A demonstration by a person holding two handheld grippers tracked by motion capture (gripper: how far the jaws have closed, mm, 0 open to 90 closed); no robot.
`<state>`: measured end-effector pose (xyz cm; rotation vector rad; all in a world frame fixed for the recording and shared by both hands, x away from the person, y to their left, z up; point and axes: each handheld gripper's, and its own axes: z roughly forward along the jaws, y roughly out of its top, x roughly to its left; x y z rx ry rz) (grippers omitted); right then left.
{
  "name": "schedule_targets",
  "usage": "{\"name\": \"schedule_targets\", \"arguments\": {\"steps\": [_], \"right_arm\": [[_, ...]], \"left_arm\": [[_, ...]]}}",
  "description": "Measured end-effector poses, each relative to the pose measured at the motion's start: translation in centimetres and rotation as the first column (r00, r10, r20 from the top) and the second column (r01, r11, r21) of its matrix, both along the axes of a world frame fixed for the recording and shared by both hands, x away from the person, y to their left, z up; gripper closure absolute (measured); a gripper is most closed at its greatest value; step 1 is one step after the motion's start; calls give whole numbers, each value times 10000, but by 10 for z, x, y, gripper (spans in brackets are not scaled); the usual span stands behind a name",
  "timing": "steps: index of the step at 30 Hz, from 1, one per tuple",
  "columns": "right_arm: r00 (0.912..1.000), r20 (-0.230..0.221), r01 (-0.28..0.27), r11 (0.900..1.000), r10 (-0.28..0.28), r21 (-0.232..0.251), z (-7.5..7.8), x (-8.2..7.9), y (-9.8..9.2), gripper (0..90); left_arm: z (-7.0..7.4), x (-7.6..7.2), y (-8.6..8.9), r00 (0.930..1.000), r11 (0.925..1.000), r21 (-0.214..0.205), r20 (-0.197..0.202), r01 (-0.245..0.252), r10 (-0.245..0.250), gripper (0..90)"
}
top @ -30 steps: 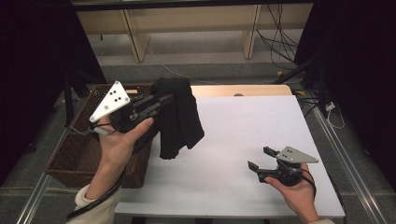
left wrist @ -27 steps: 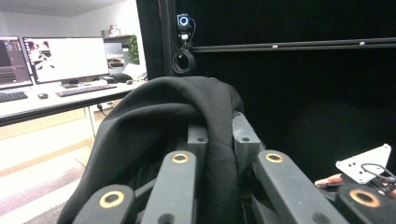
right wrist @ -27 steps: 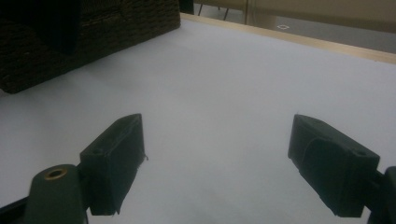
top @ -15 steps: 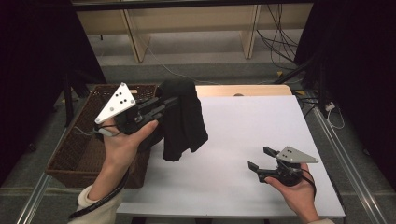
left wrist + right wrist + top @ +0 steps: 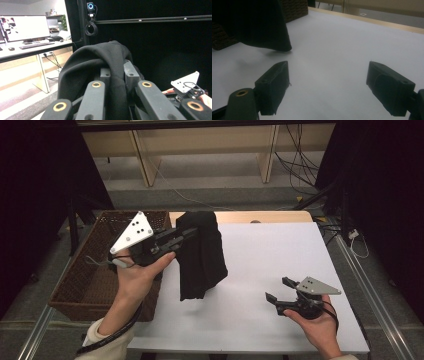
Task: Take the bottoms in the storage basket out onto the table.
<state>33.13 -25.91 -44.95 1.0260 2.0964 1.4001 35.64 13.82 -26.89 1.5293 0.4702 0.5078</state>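
A black cloth (image 5: pixel 201 255) hangs above the left part of the white table (image 5: pixel 280 250), its lower edge just off the surface. My left gripper (image 5: pixel 192 231) is shut on the cloth's top, held level, with the fabric draped over its jaws. In the left gripper view the cloth (image 5: pixel 100 60) covers the left gripper (image 5: pixel 117 71). My right gripper (image 5: pixel 278 289) rests near the table's front right, open with nothing between its jaws. In the right gripper view, the right gripper (image 5: pixel 329 82) spreads wide over bare table, and the cloth (image 5: pixel 254 22) hangs at the upper left.
A brown wicker basket (image 5: pixel 85 285) stands against the table's left edge, under my left hand. A wooden strip (image 5: pixel 270 216) runs along the far edge of the table. Metal rails (image 5: pixel 367 290) flank the table, and cables lie on the floor beyond.
My left hand has carried the hanging cloth a little to the right, farther over the table. The right hand and its gripper have stayed still.
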Motion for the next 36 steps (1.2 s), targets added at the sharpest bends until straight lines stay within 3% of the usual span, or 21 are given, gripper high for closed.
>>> {"name": "schedule_targets", "arguments": {"steps": [36], "right_arm": [[10000,10,-7,10000,7,14,0,0,0,194]], "left_arm": [[-14,-2,-26,9976,9967,468,-245,666,-655,813]]}}
